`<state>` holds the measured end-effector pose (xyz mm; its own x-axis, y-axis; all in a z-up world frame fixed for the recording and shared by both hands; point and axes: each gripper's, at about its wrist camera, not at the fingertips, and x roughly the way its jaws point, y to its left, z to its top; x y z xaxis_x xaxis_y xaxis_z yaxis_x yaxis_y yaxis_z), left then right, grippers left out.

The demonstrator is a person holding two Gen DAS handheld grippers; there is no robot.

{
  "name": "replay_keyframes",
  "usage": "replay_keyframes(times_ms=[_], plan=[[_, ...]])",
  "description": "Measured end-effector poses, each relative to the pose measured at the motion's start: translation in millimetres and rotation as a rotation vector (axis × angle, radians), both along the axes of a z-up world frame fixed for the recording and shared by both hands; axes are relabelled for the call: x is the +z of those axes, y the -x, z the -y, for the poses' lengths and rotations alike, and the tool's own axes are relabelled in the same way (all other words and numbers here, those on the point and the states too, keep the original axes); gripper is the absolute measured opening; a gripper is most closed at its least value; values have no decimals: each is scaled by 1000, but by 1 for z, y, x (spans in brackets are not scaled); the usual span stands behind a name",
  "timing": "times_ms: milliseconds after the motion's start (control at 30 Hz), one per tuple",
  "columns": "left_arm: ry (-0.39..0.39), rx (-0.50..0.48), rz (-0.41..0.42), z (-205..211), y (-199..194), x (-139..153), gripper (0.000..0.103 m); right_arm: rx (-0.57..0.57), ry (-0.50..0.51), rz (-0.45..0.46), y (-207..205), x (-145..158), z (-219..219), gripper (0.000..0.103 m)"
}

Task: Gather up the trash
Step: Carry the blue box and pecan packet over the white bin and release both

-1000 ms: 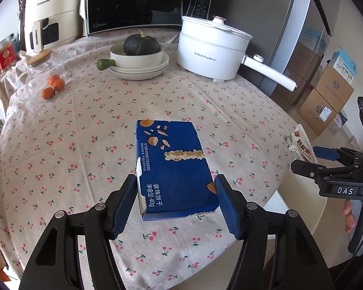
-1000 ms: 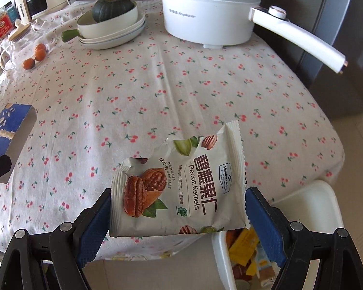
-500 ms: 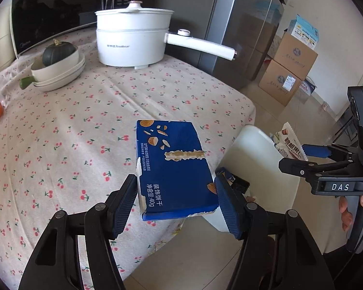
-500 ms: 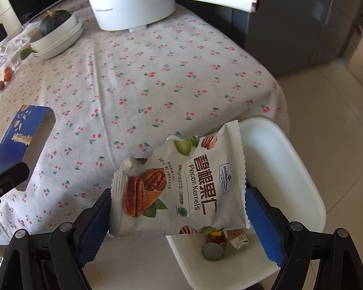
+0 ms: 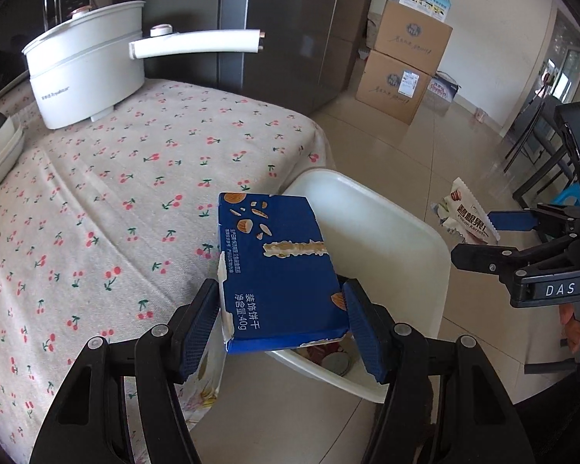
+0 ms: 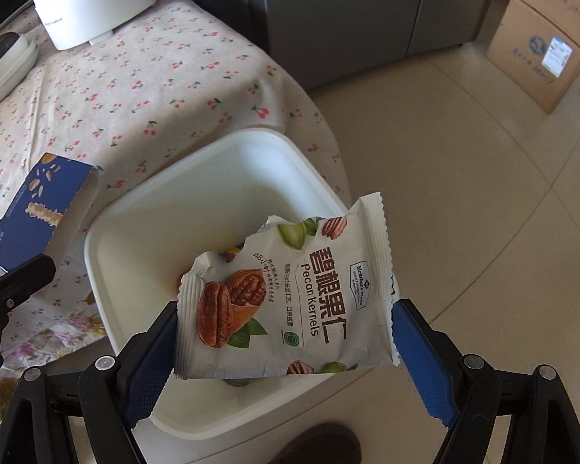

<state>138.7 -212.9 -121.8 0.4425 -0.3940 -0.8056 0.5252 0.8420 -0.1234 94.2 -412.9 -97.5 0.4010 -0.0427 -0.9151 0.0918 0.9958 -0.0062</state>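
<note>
Both grippers have swung off the table (image 5: 96,178) to the white bin (image 6: 143,212) beside it. Left gripper (image 5: 282,321) pinches the blue box (image 5: 278,270) over the rim; right gripper (image 6: 282,344) pinches the pecan packet (image 6: 290,301) above the opening, both likely positioned for dropping.

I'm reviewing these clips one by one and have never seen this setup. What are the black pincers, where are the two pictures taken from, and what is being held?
There is no robot: a person holds a two-finger gripper in each hand, with a fisheye camera on each looking along its fingers. In the left wrist view, the left gripper is shut on a torn blue biscuit box. In the right wrist view, the right gripper is shut on an opened pecan kernel packet. Both hang above a white bin on the floor beside the table, whose cherry-print cloth carries a white electric pot.
</note>
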Motion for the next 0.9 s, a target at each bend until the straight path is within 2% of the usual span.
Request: replay_keyframes(times_ms=[167, 233, 333, 633, 900], plan=[[25, -59, 40, 13, -3, -11, 69, -4, -5, -9, 1, -3, 11, 89], [14, -64, 33, 15, -6, -16, 81, -2, -4, -12, 1, -4, 13, 89], [-18, -53, 37, 15, -8, -19, 86, 2, 0, -18, -2, -5, 14, 89], [-62, 32, 43, -9, -6, -9, 93, 20, -3, -13, -8, -1, 6, 89], [-75, 148, 26, -60, 4, 7, 100, 42, -7, 0, -15, 6, -11, 89]])
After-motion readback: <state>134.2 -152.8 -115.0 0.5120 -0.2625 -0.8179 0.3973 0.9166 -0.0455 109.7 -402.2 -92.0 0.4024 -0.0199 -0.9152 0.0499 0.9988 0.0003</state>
